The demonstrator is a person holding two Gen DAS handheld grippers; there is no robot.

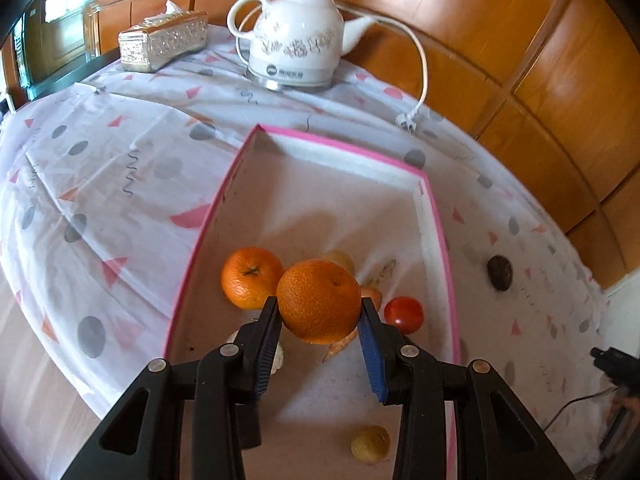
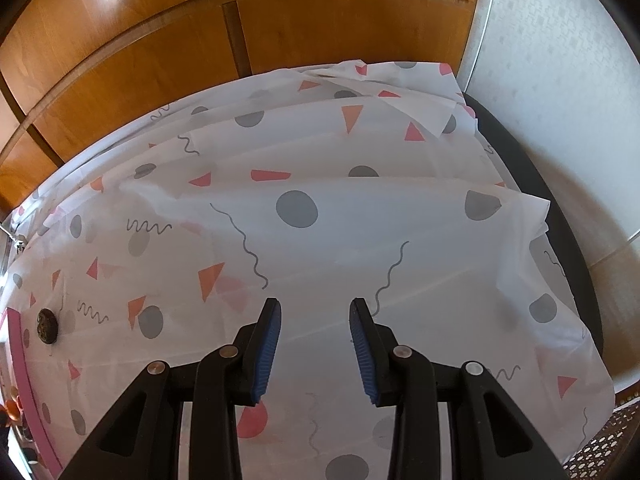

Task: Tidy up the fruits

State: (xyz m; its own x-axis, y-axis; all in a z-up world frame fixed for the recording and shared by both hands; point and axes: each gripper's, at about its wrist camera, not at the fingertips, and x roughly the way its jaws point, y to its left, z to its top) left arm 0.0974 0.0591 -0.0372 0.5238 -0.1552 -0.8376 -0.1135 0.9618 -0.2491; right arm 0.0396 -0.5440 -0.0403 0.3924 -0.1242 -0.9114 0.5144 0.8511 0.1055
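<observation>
My left gripper (image 1: 320, 306) is shut on an orange (image 1: 318, 300) and holds it above the pink-rimmed box (image 1: 438, 224). Inside the box lie a second orange (image 1: 248, 278), a red tomato (image 1: 404, 314), a small yellow fruit (image 1: 370, 444), a pale fruit (image 1: 340, 260) behind the held orange, and a white item (image 1: 278, 360) partly hidden by the fingers. A dark brown fruit (image 1: 500, 273) lies on the cloth right of the box; it also shows in the right wrist view (image 2: 47, 326). My right gripper (image 2: 314, 332) is open and empty over the patterned tablecloth (image 2: 320, 200).
A white electric kettle (image 1: 296, 40) with its cord and plug (image 1: 406, 122) stands at the back of the table. A silver tissue box (image 1: 162, 40) sits to its left. Wooden panelling (image 2: 200, 40) runs behind the table. The box's pink rim (image 2: 18, 352) shows at the far left of the right wrist view.
</observation>
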